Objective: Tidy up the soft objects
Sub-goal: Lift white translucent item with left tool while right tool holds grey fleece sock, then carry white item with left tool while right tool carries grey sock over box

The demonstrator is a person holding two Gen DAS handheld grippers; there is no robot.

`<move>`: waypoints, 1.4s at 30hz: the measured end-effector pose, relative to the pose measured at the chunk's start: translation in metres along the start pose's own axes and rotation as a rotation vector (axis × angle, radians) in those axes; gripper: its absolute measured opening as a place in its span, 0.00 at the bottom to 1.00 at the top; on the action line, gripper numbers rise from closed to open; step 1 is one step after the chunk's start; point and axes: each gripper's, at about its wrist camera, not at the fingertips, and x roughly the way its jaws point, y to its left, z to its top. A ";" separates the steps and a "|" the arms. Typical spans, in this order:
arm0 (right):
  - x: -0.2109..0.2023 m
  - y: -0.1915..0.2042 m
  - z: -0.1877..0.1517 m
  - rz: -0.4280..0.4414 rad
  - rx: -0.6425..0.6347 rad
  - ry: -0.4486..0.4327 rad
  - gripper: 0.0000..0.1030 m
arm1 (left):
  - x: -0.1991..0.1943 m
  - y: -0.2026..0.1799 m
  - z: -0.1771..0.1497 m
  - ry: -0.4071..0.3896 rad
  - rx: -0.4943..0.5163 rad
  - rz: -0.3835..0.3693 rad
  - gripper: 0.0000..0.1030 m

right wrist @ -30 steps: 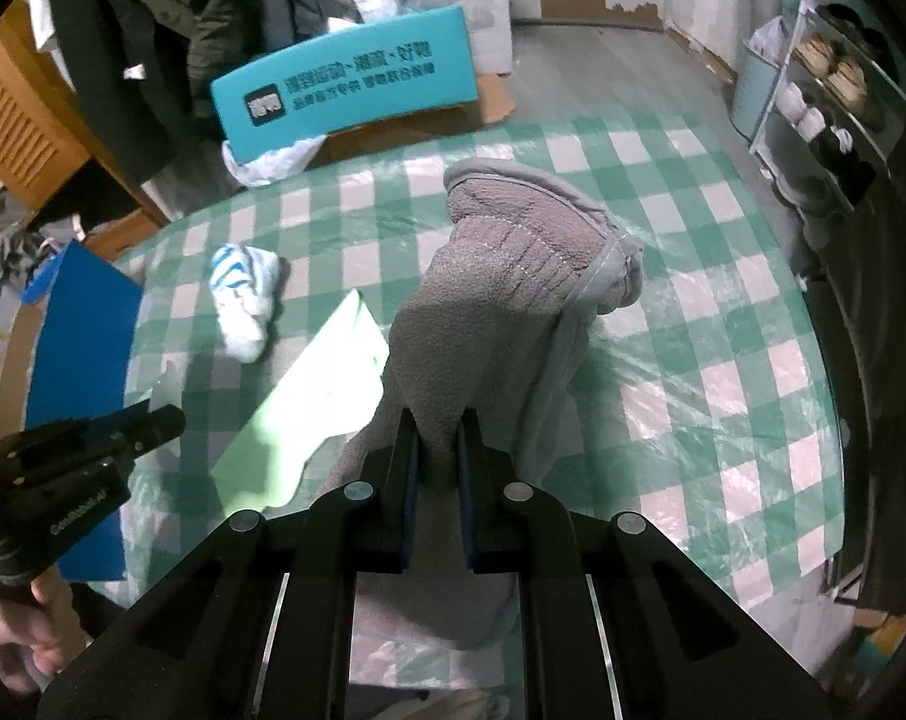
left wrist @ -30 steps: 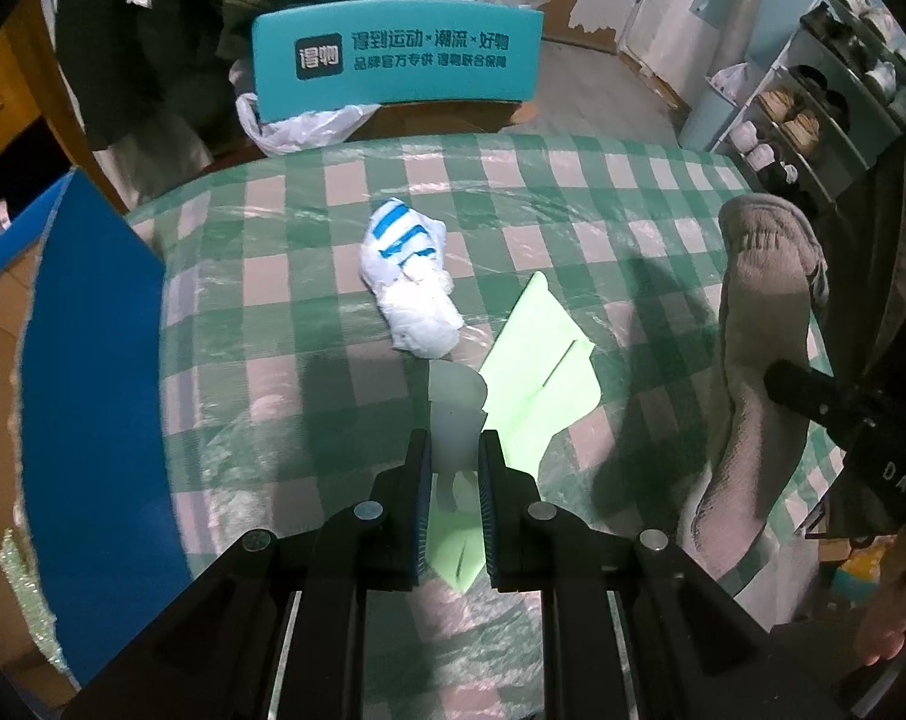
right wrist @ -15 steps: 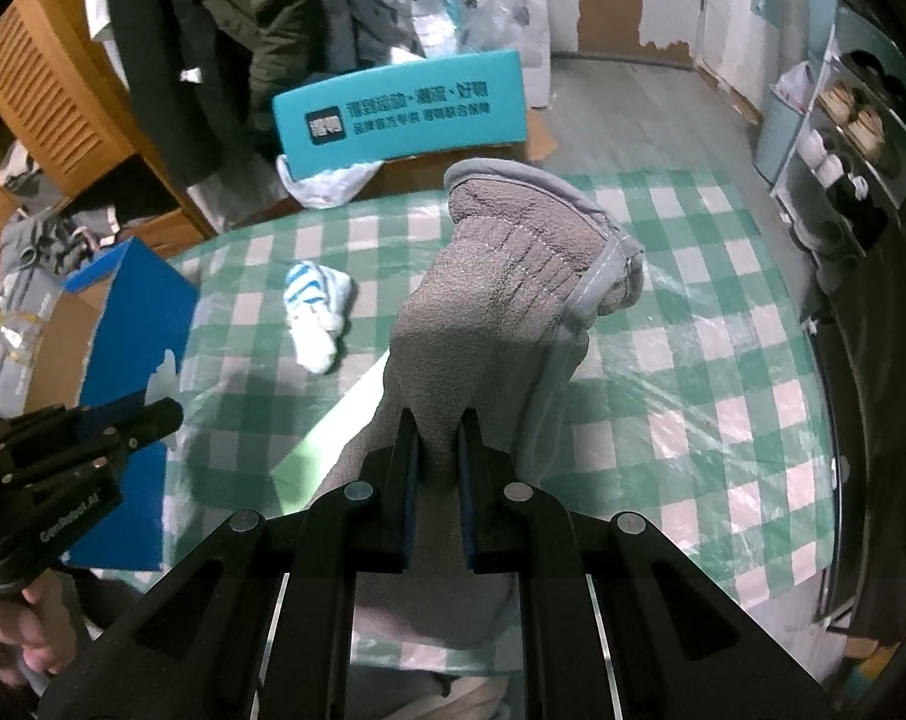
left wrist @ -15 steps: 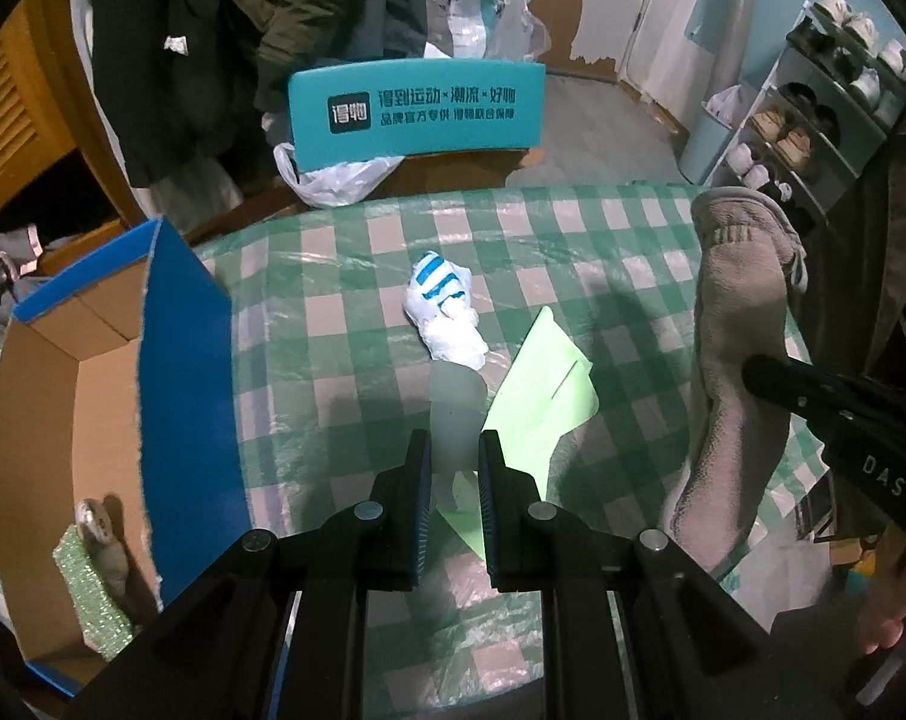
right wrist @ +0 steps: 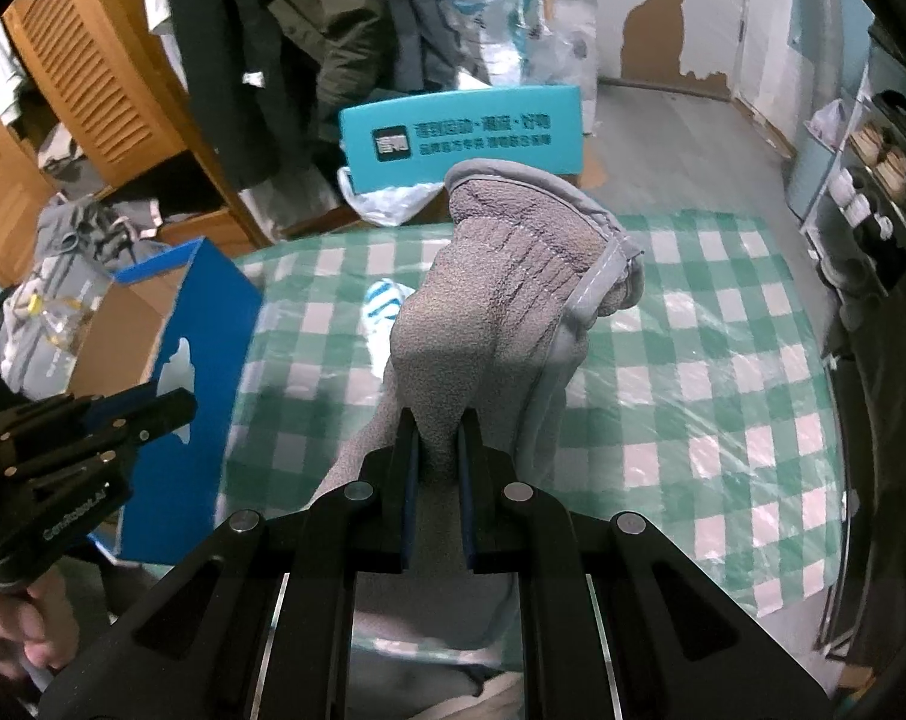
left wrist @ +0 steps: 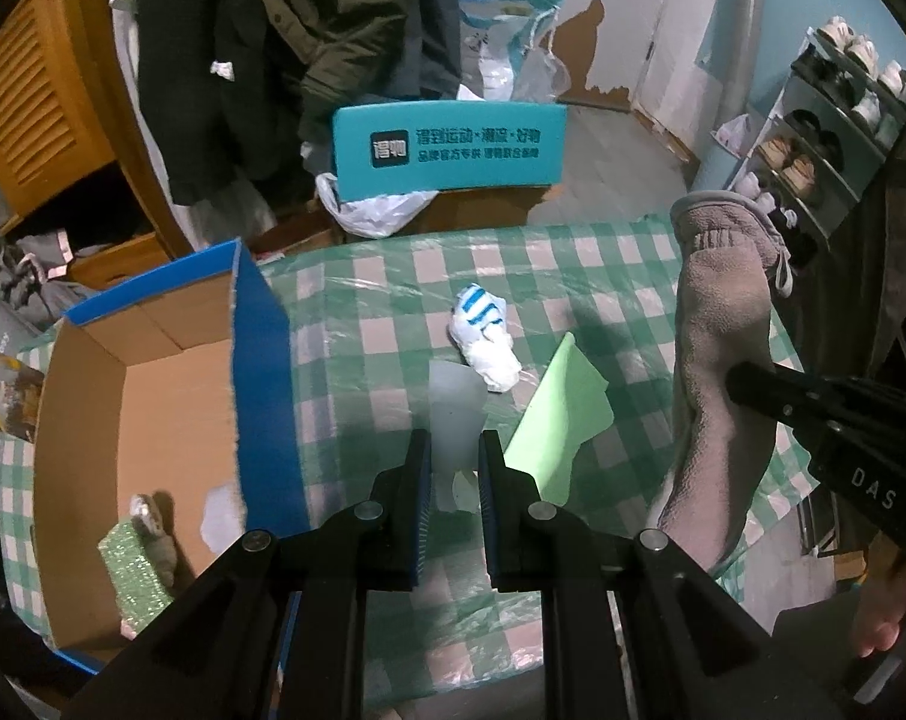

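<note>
Currently catalogued — left gripper [left wrist: 454, 461]: jaws drawn narrow on a pale translucent sheet [left wrist: 455, 414], pinched by its lower end so the rest stands up floppy and clear of the tabletop; probably gripped low because so thin a piece offers no firmer hold. Right gripper [right wrist: 435, 457]: clamped tight on a fold of grey fleece sock [right wrist: 501, 312], cuff uppermost, body draped down over the jaws toward the table edge — carried aloft, apparently so the long limp length does not drag across the other items. Open cardboard box with blue outer walls [left wrist: 264, 384]: at the left of the checked tablecloth [left wrist: 393, 276], flaps up, the likely collecting point; already inside, a green glittery sponge [left wrist: 132, 570] with a small grey item against it, and a whitish scrap near the blue wall. Remaining on the cloth: balled white sock with blue stripes [left wrist: 483, 336] mid-table, and just beside it a light green cloth [left wrist: 564, 420] lying flat, one edge hidden behind the left gripper. Teal printed board [left wrist: 447, 150] beyond the far edge — not part of the sort. Judged stage: two pieces in hand, neither yet over the box.
</note>
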 end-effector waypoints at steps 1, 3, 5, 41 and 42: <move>-0.001 0.002 0.001 0.004 -0.001 -0.002 0.09 | -0.002 0.001 -0.001 -0.001 -0.003 0.002 0.14; -0.003 0.008 0.003 0.014 -0.009 -0.006 0.09 | -0.005 0.005 -0.002 -0.005 -0.006 0.006 0.14; -0.004 0.016 0.006 0.021 -0.019 -0.011 0.09 | -0.009 0.010 -0.002 -0.010 -0.009 0.013 0.14; 0.022 0.185 0.036 0.180 -0.223 0.021 0.09 | -0.047 0.151 -0.032 -0.060 -0.180 0.164 0.14; 0.024 0.189 0.037 0.183 -0.227 0.024 0.09 | -0.047 0.155 -0.034 -0.059 -0.187 0.166 0.14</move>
